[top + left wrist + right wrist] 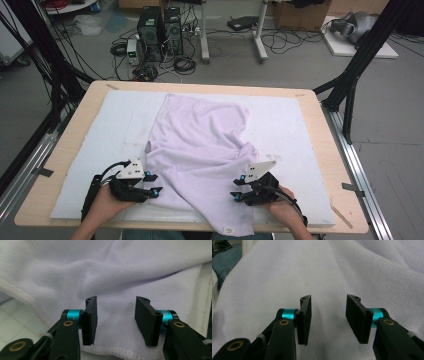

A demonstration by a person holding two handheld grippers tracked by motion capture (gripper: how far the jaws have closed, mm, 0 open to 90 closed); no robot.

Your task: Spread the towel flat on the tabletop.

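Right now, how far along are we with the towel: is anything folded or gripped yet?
Done: the lilac towel lies on the white mat, rumpled, its near corner hanging over the table edge; no neat fold shows. In hand: the left gripper and right gripper hover at its near edge, jaws open with cloth beneath and nothing pinched. Left: probably gripping the edge, then smoothing or folding.

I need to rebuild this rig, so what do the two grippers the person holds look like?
Each hand-held gripper, the left hand-held gripper and the right hand-held gripper, has a black body, turquoise metal collars, brass-coloured rivets and flat black ridged pads. A pale grey three-cornered plate tops each, and a black cable trails back. No sleeves show.
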